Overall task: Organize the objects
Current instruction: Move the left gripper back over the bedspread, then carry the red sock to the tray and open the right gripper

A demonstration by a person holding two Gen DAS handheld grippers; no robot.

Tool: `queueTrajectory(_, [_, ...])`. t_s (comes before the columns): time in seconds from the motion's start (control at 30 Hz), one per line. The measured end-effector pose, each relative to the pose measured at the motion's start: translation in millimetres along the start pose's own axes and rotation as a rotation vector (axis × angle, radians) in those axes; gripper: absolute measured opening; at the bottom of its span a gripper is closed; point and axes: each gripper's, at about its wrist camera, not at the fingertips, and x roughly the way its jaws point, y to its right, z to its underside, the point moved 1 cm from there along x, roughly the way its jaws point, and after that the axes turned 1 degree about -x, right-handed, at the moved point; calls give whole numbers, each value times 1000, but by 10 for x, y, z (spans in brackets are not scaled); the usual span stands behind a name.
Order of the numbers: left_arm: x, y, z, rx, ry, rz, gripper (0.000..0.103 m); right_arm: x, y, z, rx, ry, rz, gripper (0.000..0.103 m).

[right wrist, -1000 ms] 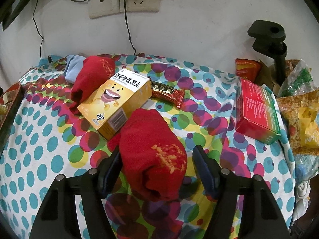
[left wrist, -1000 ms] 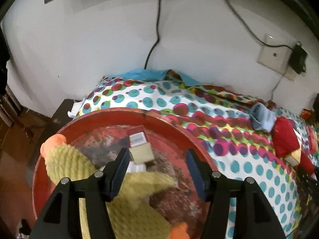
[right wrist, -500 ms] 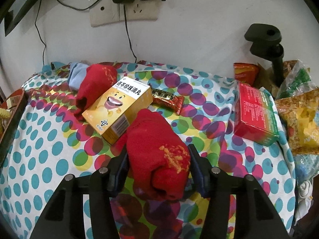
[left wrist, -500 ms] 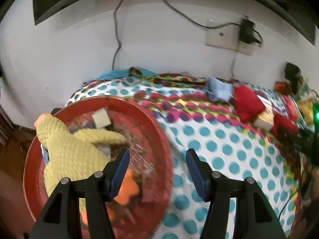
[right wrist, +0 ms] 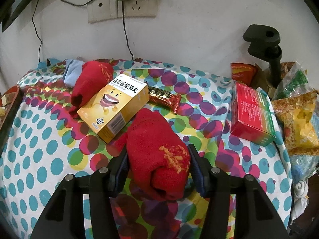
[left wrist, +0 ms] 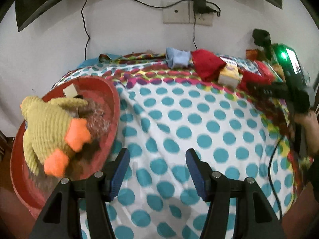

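Note:
My right gripper (right wrist: 157, 155) is shut on a rolled red sock (right wrist: 153, 139) with gold stitching; both pads press into its sides, and it rests on the polka-dot cloth (right wrist: 39, 159). A yellow medicine box (right wrist: 115, 107) lies just behind it, leaning on a second red sock (right wrist: 89, 81) and a blue sock (right wrist: 70, 75). My left gripper (left wrist: 157, 155) stands open over the bare dotted cloth (left wrist: 199, 119), nothing between its fingers. To its left a round red tray (left wrist: 113, 93) holds a knitted yellow duck (left wrist: 47, 123) and a small box (left wrist: 69, 91).
A red snack bar (right wrist: 163, 97) lies behind the yellow box. A red carton (right wrist: 253, 115) and several snack bags (right wrist: 297, 119) crowd the right edge by a black clamp (right wrist: 265, 41). Wall sockets with cables sit behind. A person's hand (left wrist: 307, 123) shows at the right.
The right jaws have closed in onto the red sock. The left gripper has swung right, from over the red tray to over the dotted cloth, still open.

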Motion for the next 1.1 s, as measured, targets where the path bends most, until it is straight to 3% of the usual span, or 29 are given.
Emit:
queueTrajectory(0.4, [-293,-124,306,-10,-6,0,60,-31,50,17,-12,-1,26,52])
queueTrajectory(0.8, [-821,-750,588,-150,41,-40,60,-10,47,-4,-15,-29,55,53])
queueTrajectory(1.0, [-901,-1085,823,-255,38,-27,60,-385,293,-40,-32,4,80,53])
queueTrajectory(1.1, [-904,-1126,892,-261,38,-21,60,-593,248,-127,-42,36,74,53])
